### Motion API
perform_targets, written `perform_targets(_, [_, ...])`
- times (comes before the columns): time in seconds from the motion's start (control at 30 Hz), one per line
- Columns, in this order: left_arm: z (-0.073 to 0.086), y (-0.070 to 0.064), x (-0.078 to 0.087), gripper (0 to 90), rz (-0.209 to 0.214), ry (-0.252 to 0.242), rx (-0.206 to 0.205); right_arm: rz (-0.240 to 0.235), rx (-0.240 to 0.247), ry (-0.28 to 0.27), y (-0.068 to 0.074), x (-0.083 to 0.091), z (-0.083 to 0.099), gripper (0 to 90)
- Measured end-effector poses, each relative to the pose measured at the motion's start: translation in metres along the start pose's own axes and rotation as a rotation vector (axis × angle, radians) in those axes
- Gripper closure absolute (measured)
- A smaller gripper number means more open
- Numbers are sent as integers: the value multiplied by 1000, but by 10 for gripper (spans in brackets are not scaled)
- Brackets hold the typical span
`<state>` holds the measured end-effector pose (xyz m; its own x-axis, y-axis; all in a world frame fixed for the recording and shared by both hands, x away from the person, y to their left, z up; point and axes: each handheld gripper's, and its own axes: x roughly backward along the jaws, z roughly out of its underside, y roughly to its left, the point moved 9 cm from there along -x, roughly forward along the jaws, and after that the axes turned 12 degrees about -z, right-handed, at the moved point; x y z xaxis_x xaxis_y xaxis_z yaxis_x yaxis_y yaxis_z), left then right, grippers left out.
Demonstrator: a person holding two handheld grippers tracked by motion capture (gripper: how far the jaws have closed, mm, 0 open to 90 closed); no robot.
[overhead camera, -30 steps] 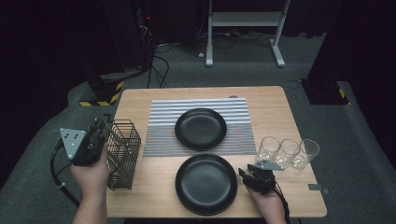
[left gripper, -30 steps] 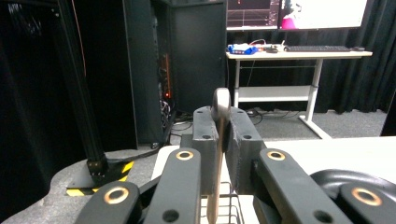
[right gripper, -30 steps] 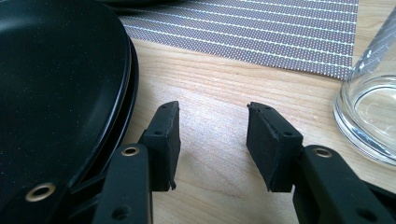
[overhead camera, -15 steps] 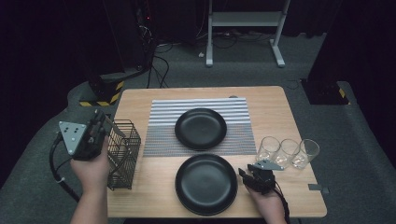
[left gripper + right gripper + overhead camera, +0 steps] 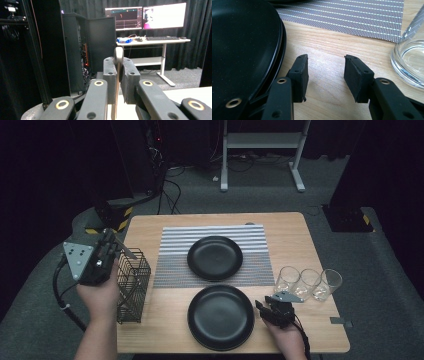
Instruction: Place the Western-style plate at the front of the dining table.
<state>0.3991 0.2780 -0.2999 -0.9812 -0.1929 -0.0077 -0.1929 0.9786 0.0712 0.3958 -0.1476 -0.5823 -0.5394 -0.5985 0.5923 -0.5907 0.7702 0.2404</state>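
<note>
My left gripper [image 5: 111, 242] is held above the left edge of the table, just over a black wire basket [image 5: 132, 285]. It is shut on a thin silver piece of cutlery [image 5: 128, 253], whose end sticks out over the basket's top. In the left gripper view the cutlery [image 5: 118, 53] stands upright between the two pads of that gripper [image 5: 118, 72]; which kind of cutlery it is I cannot tell. My right gripper [image 5: 261, 306] rests low on the table beside the near black plate [image 5: 220, 316]. In the right gripper view this gripper [image 5: 325, 65] is open over bare wood with nothing between its jaws.
A second black plate [image 5: 214, 257] lies on a striped placemat [image 5: 172, 265]. Three clear glasses [image 5: 308, 282] stand in a row at the right; one glass [image 5: 412, 55] is close to my right gripper. The near plate's rim [image 5: 279, 37] is just left of it.
My left gripper has risen a little and drawn back toward the table's left edge with the cutlery in it. The right gripper has stayed put.
</note>
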Motion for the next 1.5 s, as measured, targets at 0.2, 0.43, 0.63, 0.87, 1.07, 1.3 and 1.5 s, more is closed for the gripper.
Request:
perform_targets(0.2, [-4,-5,1,830,7,-14,1,-1,0,0,0,0,0,541])
perform_targets(0.43, [-10,-10,2,829,29,-27,31,-2,2,0,0,0,0,541])
perform_targets(0.63, [-15,-20,4,830,52,-36,29,-3,3,0,0,0,0,541])
perform_targets(0.87, [-11,-38,3,829,84,-21,39,-5,2,-1,0,0,0,541])
perform_targets(1.07, [-7,-62,3,829,128,-3,23,-7,3,-2,0,0,0,535])
perform_targets(1.3, [0,-86,1,829,162,20,2,-11,4,-2,0,0,0,536])
perform_targets(1.5, [8,-101,0,830,182,38,-16,-14,4,-3,0,0,-1,538])
